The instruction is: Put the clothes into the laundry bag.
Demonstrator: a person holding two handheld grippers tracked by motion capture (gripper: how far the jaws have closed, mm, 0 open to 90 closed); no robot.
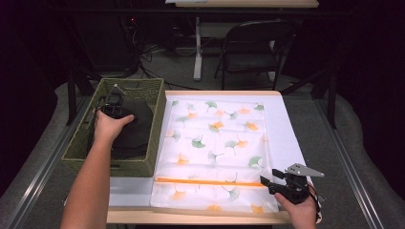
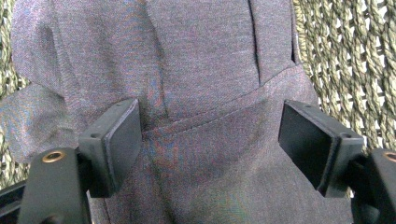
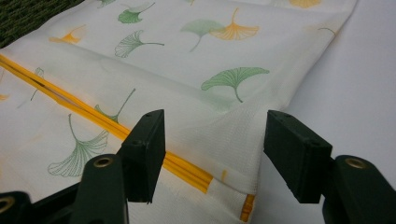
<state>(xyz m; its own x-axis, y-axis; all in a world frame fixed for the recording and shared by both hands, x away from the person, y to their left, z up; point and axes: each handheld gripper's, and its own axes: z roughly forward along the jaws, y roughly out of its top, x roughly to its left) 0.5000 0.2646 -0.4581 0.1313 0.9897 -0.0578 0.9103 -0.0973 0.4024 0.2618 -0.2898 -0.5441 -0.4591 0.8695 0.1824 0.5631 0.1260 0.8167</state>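
Work in hand: a dark garment waits in the basket, and a laundry bag with leaf prints lies flat on the table. It looks like the garment is meant to go into the bag.

Left hand-held gripper: it is down in the basket, right over the garment. In the left gripper view its jaws stand wide apart, one on each side of a seam in the grey cloth. They hold nothing yet. It looks ready to pinch a fold so the garment can be lifted.

Right hand-held gripper: it sits at the near right corner of the bag. Its jaws are wide open too and hold nothing. A raised bit of the bag's corner sits between them, by the end of the orange zipper.

Why there: holding that corner would likely keep the bag from sliding while it is opened or filled.

Where things are: the basket stands at the left of the table, touching the bag's left edge. The garment is folded low inside the basket.

Zipper: it runs across the near end of the bag, and looks closed.
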